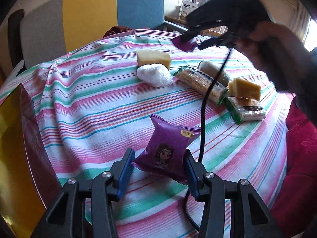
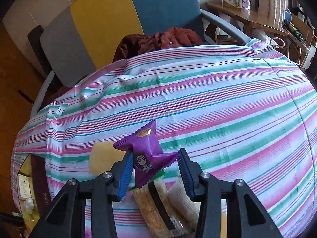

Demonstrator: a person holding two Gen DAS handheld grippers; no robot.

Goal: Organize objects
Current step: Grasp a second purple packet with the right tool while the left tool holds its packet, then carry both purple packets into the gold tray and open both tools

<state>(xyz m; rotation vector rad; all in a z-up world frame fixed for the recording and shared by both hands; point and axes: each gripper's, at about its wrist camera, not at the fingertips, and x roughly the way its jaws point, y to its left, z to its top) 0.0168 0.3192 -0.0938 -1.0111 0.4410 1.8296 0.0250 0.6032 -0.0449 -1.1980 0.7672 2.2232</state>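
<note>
Blue ribbed pads of the left gripper (image 1: 159, 164) press both sides of a purple snack packet (image 1: 165, 148) at lower centre of the left wrist view, pinching it across its narrow waist so the foil bulges above. The packet's lower edge seems to touch or hang just over the striped tablecloth (image 1: 95, 107). The right gripper (image 2: 154, 168) grips a second purple packet (image 2: 146, 158) low in its own view, crumpling it into a twist; from the left wrist camera that pair shows at upper right, lifted clear of the cloth. Holding one in each hand probably means matching packets are being gathered together. Each packet is glossy purple foil with serrated seals, a cartoon figure and a small gold label. Wrapped cracker bars (image 1: 202, 84), yellow cake slices (image 1: 153, 58) and a white wrapped lump (image 1: 153, 75) lie clustered at centre right.
</note>
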